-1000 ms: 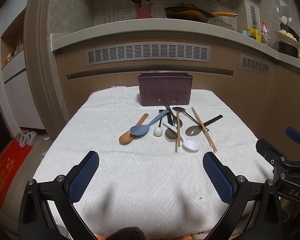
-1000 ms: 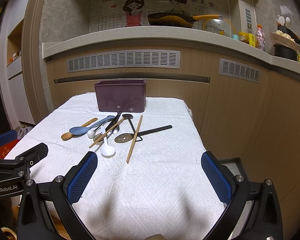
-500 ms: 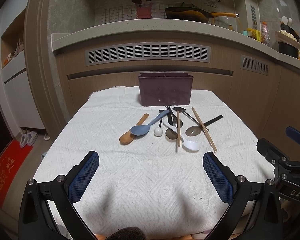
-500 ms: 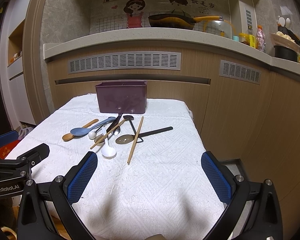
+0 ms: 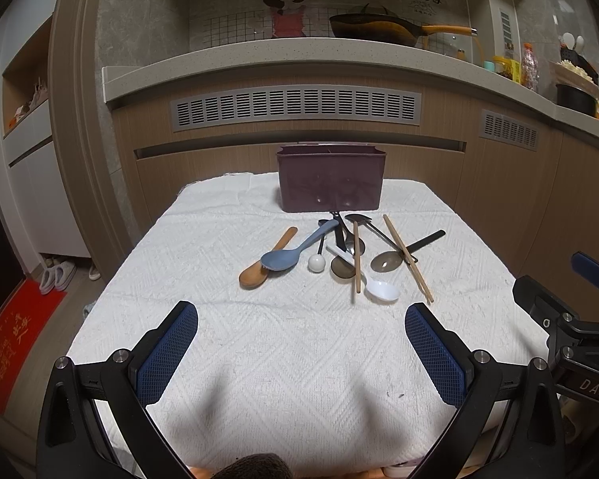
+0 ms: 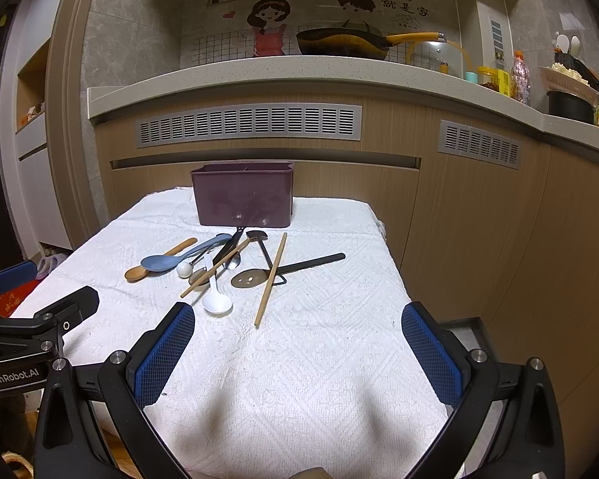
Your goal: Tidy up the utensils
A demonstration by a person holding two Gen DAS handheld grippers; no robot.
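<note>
A pile of utensils lies mid-table in front of a dark purple holder box [image 5: 330,177] [image 6: 243,195]: a wooden spoon [image 5: 265,260] [image 6: 159,259], a blue spoon [image 5: 293,250] [image 6: 179,257], a white spoon [image 5: 373,285] [image 6: 215,297], two wooden chopsticks [image 5: 407,257] [image 6: 270,279] and dark metal pieces. My left gripper [image 5: 301,353] is open and empty above the table's near edge. My right gripper [image 6: 297,355] is open and empty, near the front right. Each shows at the other view's edge.
The table wears a white textured cloth [image 5: 283,343]. Wooden kitchen cabinets [image 6: 479,219] and a counter with a pan [image 6: 339,44] stand behind and to the right. The floor at left holds a red mat [image 5: 16,343] and slippers.
Both grippers have crept slightly forward; the right view has drifted a little. Nothing on the table has moved.
</note>
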